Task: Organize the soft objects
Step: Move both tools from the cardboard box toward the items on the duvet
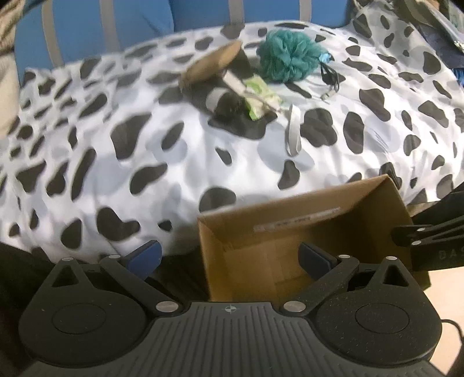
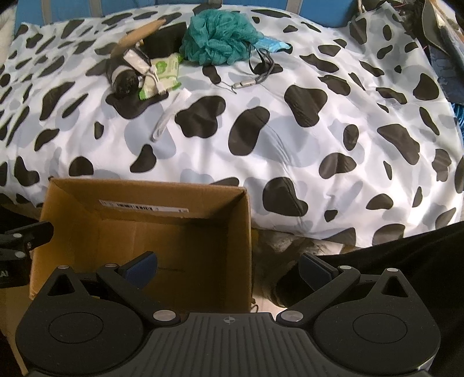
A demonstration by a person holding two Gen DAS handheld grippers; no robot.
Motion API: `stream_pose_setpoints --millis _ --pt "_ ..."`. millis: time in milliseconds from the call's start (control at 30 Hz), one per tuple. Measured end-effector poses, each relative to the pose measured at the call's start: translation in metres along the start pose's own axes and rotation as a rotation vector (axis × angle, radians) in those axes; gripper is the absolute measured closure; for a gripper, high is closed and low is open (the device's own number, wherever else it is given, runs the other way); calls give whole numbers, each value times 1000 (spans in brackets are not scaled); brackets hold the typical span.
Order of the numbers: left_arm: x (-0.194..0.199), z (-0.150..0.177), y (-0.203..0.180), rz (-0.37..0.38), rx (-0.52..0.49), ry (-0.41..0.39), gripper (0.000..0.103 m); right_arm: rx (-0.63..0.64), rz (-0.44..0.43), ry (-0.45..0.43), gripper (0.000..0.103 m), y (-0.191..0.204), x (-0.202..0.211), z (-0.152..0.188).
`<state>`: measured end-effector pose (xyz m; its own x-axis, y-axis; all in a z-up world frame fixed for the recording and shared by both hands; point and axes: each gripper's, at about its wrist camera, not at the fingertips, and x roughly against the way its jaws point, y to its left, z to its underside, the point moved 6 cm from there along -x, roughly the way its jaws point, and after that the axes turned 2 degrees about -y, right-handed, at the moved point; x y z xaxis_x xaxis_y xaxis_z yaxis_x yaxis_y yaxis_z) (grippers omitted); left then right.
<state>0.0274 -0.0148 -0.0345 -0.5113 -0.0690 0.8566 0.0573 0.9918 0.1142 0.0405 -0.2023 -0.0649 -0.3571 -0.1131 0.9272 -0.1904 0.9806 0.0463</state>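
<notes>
A teal mesh bath sponge [image 1: 287, 55] [image 2: 217, 39] lies at the far side of a cow-print bedcover [image 1: 116, 139] [image 2: 319, 130]. Beside it sit a green wipes packet [image 1: 261, 98] [image 2: 162, 75], a rolled dark sock [image 1: 226, 103] [image 2: 123, 79], a tan flat piece [image 1: 211, 62] [image 2: 139, 33], a white band [image 1: 293, 130] [image 2: 171, 114] and a black cord [image 1: 329, 76] [image 2: 261, 69]. An open cardboard box [image 1: 290, 232] [image 2: 145, 220] stands at the near bed edge. My left gripper [image 1: 229, 258] is open, astride the box's left wall. My right gripper [image 2: 227, 268] is open over the box's right wall.
A blue headboard with grey stripes [image 1: 101, 29] [image 2: 58, 8] backs the bed. Dark clutter [image 1: 435, 32] [image 2: 440, 37] lies at the far right. Dark fabric [image 2: 391, 261] spreads under my right gripper. The other gripper's tip [image 1: 411, 236] [image 2: 23, 235] shows beside the box.
</notes>
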Motion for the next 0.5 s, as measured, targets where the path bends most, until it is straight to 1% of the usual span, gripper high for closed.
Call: stream_pose_setpoints --millis 67,167,300,433,500 --pt "3 -2 1 2 2 -14 0 3 -3 -11 0 -2 1 -2" --pt "6 -7 3 36 30 -29 0 2 -21 -26 0 -4 3 -5" --pt "7 -14 6 59 48 -33 0 0 -43 -44 0 -10 5 -11" --pt "8 -23 7 82 36 -49 0 9 -40 -87 0 -21 6 -23" --pt "6 -29 11 114 52 -49 0 18 -41 -112 0 -27 6 -31"
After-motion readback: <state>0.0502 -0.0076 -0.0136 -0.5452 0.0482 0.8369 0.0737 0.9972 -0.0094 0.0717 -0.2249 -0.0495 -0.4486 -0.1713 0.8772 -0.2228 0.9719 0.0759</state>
